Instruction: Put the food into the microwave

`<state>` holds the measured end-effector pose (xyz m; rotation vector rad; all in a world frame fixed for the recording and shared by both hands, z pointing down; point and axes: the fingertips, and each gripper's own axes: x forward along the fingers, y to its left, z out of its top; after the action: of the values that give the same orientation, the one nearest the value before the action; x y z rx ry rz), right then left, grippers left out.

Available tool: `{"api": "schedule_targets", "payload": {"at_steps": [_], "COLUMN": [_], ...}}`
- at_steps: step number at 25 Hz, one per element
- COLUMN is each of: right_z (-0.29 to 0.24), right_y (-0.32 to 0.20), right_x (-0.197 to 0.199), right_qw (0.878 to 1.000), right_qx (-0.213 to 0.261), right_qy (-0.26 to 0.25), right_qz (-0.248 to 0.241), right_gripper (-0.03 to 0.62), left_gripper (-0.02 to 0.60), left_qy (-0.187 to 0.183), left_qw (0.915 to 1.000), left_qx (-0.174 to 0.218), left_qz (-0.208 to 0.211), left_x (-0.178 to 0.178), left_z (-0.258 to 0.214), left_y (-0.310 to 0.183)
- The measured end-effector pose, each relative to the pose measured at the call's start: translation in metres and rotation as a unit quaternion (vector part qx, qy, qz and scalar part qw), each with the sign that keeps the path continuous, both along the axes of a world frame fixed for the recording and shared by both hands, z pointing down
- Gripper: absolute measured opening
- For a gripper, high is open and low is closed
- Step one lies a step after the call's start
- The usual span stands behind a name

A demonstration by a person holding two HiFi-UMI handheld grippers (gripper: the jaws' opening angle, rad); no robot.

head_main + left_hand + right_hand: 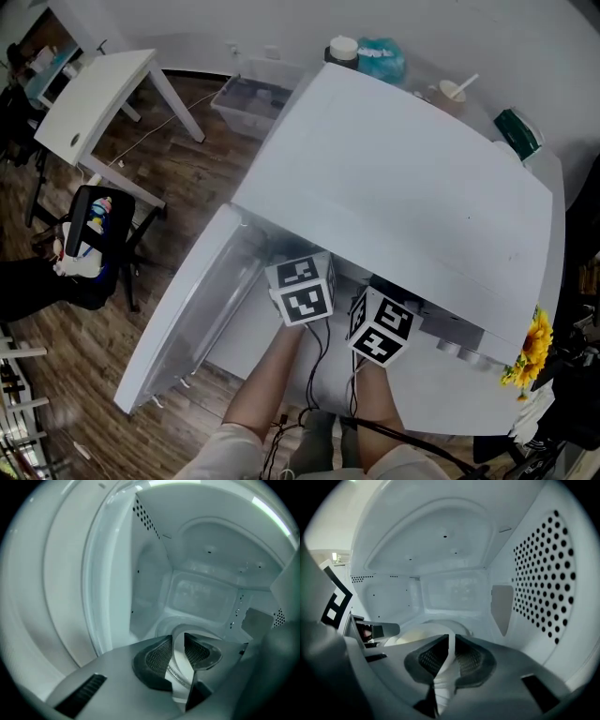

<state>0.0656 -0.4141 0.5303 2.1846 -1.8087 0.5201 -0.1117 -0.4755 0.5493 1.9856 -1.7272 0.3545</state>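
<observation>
The white microwave (403,187) stands with its door (183,323) swung open to the left. Both grippers reach into its cavity; in the head view only their marker cubes show, the left one (302,289) and the right one (382,326). My right gripper (451,656) is shut on the rim of a white plate (417,633) carrying pale food, just above the turntable (440,620). My left gripper (179,656) is shut on the same plate (180,663) at its other side. In the right gripper view the left gripper's body (370,631) shows at the left.
The cavity's perforated right wall (543,573) is close beside the right gripper. A jar (342,49), a blue bag (382,58) and a cup (452,92) stand behind the microwave, with a sunflower (534,342) at the right. A white table (94,94) stands far left.
</observation>
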Motion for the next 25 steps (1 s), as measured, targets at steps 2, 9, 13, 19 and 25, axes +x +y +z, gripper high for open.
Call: {"api": "schedule_targets", "payload": {"at_steps": [2, 9, 13, 19, 25], "right_z": [-0.008, -0.026, -0.039, -0.062, -0.093], "right_y": [0.002, 0.026, 0.052, 0.093, 0.148], "right_x": [-0.004, -0.041, -0.059, -0.066, -0.069], "right_qw": [0.999, 0.993, 0.984, 0.973, 0.956], "right_qx": [0.016, 0.044, 0.057, 0.070, 0.092], "right_qy": [0.029, 0.039, 0.026, -0.023, -0.053], "right_qz": [-0.014, -0.107, -0.166, -0.220, -0.273], "right_gripper": [0.051, 0.048, 0.043, 0.034, 0.025], "left_gripper": [0.417, 0.417, 0.417, 0.417, 0.417], "left_qy": [0.004, -0.020, -0.065, -0.108, -0.093], "left_qw": [0.9998, 0.9973, 0.9942, 0.9863, 0.9825], "left_qx": [0.012, 0.049, 0.071, 0.110, 0.141], "left_qz": [-0.013, -0.050, -0.047, -0.059, -0.077], "left_x": [-0.006, -0.026, -0.029, -0.033, -0.026], "left_z": [-0.008, -0.032, -0.043, -0.077, -0.123], "left_y": [0.006, 0.052, 0.095, 0.158, 0.207]}}
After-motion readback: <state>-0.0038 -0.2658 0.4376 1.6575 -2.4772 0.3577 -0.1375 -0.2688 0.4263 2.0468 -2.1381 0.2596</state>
